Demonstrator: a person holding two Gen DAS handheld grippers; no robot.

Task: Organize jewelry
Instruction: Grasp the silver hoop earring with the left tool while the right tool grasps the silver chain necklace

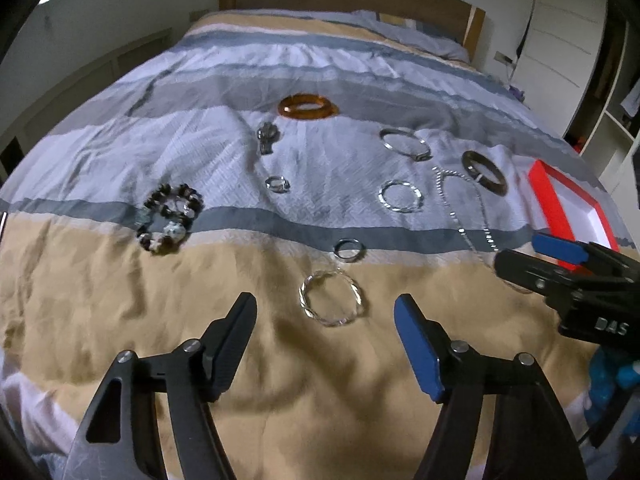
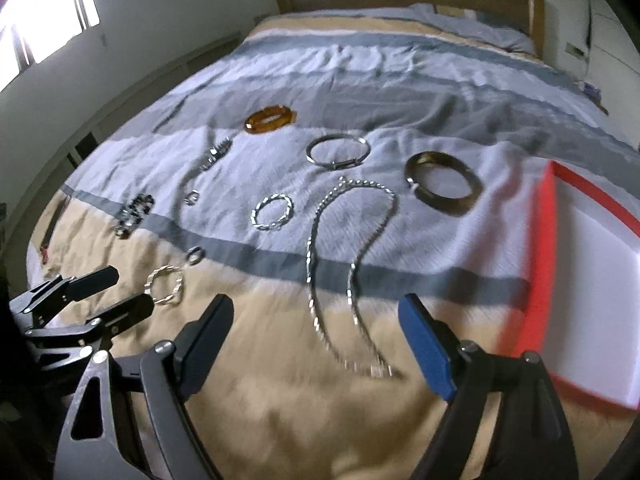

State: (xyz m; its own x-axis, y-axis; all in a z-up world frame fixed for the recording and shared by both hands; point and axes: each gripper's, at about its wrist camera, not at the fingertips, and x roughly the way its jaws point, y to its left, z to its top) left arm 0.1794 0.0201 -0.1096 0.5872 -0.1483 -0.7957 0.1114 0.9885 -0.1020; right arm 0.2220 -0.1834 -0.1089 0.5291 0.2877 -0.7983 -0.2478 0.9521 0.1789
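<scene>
Left tongs point(image 1: 325, 308): spread, nothing between the tips; twisted silver bangle point(image 1: 331, 298) lies on the bed point(image 1: 120, 320) just ahead at 12 o'clock.
Right tongs point(image 2: 316, 312): spread, empty; silver chain necklace point(image 2: 352, 264) lies between the tips at 12 o'clock.
Red-rimmed tray point(image 2: 540, 240): at 2 o'clock of right tongs.
Amber bangle point(image 1: 307, 106): far, at 12 o'clock.

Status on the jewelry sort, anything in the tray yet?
Nothing done: the red-rimmed white tray shows empty. In hand: nothing; the left gripper is open before the twisted silver bangle, the right gripper open over the silver chain necklace. Everything on the striped bedspread remains.
</scene>
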